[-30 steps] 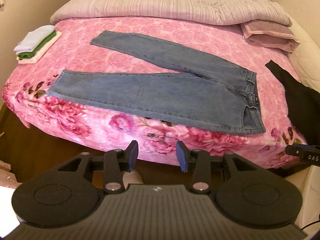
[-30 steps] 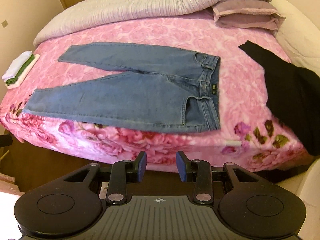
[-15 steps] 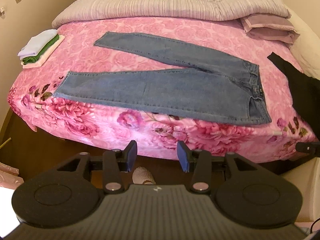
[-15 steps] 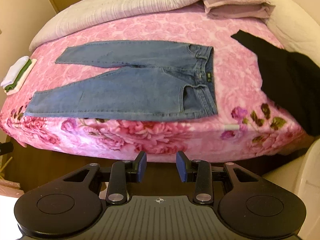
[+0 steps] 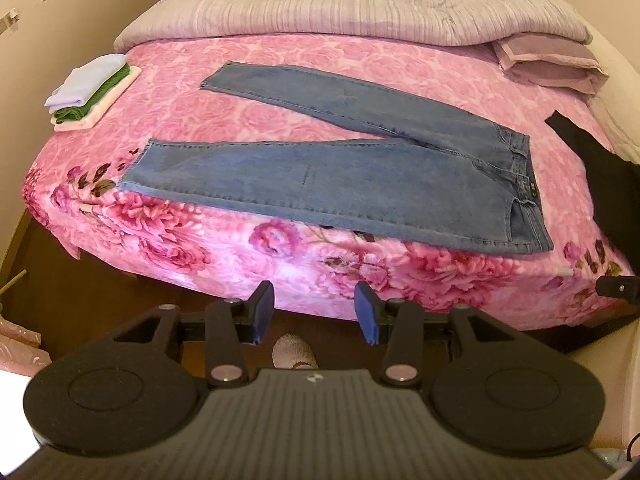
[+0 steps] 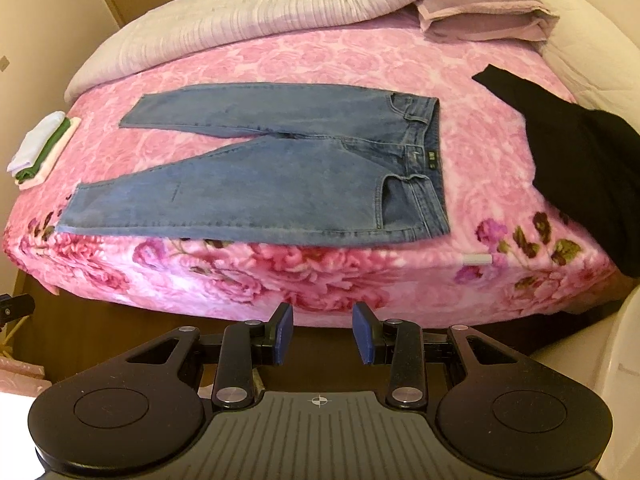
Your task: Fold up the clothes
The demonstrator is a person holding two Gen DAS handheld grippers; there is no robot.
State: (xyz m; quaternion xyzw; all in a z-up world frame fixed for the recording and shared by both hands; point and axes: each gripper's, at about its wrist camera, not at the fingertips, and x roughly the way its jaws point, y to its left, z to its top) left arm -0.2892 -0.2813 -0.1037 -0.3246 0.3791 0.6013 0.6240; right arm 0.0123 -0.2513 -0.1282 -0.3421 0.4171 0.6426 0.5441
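We hold both grippers back from the near edge of the bed covered by a pink rose-print blanket [image 5: 256,116], over the floor. The pair of blue denim jeans [image 5: 360,176] lies flat on that blanket, unfolded, legs spread in a V. Its long axis runs across our view: waistband to the right, hems to the left, the near leg along the bed edge. The jeans lie ahead of and above both sets of jaws, touching neither. The left gripper [image 5: 315,312] has its jaws apart and empty; it faces the mid-leg and is nearer the hems. The right gripper [image 6: 322,333] likewise has its jaws apart and empty; it faces the seat and is nearer the waistband. A black garment [image 6: 580,160] lies unfolded to the right, well apart from the jeans. A small stack of folded white, green and cream cloths [image 5: 90,94] rests at the far left corner. No containers are in view.
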